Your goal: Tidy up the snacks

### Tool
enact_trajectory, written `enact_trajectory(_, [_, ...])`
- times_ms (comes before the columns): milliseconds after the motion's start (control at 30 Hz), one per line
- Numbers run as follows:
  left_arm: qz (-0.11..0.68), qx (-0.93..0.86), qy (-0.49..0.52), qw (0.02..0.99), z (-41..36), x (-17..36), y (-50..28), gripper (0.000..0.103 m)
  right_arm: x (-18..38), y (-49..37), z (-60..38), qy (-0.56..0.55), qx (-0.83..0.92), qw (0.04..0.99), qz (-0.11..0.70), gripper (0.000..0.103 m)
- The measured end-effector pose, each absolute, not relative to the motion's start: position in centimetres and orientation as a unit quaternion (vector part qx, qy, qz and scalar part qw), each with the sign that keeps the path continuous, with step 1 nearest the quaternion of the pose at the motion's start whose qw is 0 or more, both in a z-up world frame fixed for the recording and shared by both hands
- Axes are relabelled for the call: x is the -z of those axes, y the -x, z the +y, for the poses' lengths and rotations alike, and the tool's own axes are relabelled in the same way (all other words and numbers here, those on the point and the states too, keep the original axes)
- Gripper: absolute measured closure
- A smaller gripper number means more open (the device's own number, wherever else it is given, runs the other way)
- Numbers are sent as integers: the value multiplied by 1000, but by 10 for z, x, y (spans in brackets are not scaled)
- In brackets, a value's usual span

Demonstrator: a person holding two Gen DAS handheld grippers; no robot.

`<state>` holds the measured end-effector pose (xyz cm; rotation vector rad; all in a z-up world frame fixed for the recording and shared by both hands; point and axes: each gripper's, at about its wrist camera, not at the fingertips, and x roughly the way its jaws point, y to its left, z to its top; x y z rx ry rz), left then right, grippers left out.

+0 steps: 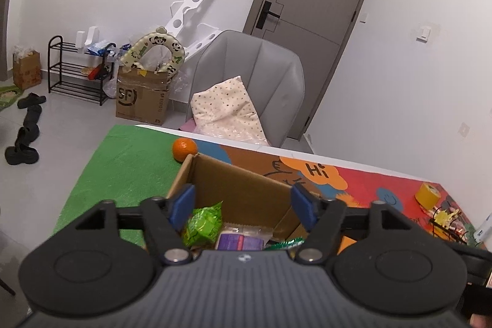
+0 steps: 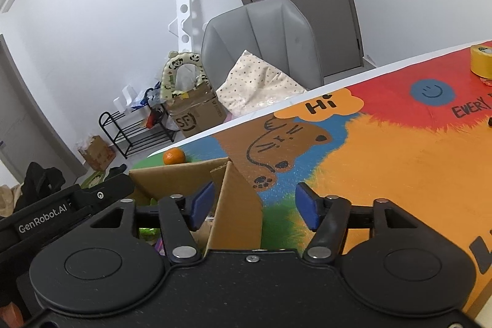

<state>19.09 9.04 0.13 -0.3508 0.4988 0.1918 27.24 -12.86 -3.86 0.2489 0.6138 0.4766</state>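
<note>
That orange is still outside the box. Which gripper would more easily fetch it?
Probably the left gripper: its open jaws face the orange just past the cardboard box. The right gripper straddles the box's side wall, farther away.

A box (image 1: 246, 189) sat on the surface (image 2: 399, 159), and snack packets (image 1: 204, 223) lay inside it. An orange (image 1: 184, 149) sat just behind the box, near the far edge. A roll of tape (image 1: 428, 193) stood well off to the right. Behind the surface was a chair (image 1: 255, 76) with a pillow (image 1: 227, 106) on it. On the floor to the left stood a rack (image 1: 77, 73), and another box (image 1: 143, 100) stood beside it.
</note>
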Motion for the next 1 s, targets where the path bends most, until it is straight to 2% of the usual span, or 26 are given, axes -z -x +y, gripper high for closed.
enact_trajectory(233, [257,-96,151,950,82,-6,-177,23,38,-260,-140,-132,-237,916,297,32])
enact_trajectory(467, [261,-113,144,948,75,-8,-159,15,36,-245,-157,-144,-238,914,294,12])
enact_trajectory(667, [254,-143,131,948,63,-13,-139,8,31,-229,-174,-139,-237,917,289,1])
enact_trajectory(1000, [255,-106,95,956,34,-26,-112,7,20,-198,-207,-128,-225,928,269,0])
